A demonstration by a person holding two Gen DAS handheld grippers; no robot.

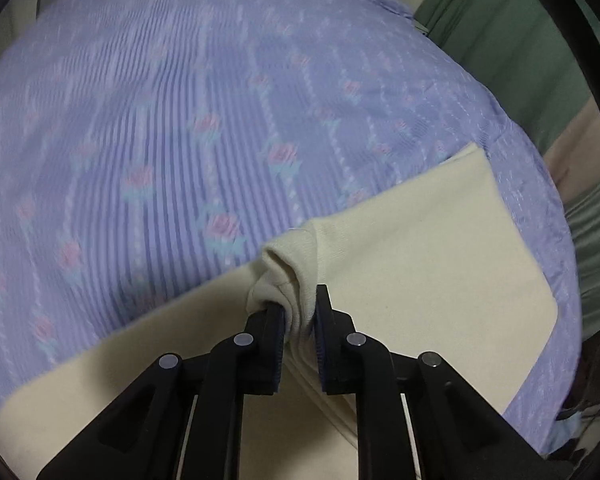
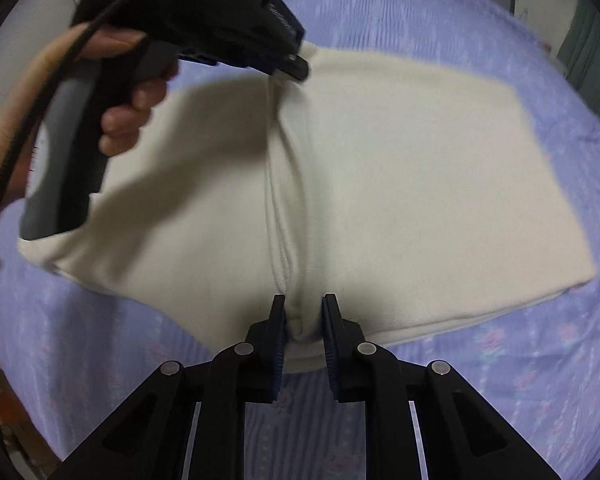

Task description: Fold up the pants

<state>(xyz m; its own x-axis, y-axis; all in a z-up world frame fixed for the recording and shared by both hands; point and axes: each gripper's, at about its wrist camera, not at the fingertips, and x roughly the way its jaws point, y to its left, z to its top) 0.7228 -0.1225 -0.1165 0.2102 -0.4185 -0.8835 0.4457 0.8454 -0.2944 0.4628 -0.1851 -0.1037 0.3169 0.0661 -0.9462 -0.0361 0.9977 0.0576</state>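
Pants (image 2: pixel 400 184), cream and folded, lie flat on a bed's lilac flowered bedspread (image 2: pixel 500 380), reaching toward its right edge in the left wrist view. The left tongs (image 1: pixel 300 316) pinch a bunched ribbed fold at the far edge; the right tongs (image 2: pixel 303 320) pinch the same ridge at the near edge. A hand (image 2: pixel 132 92) grips the left handle.

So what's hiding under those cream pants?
Under the soft cream pants lies a ribbed purple bedspread with pink flowers, showing on every side. Anything else beneath the cloth is covered.
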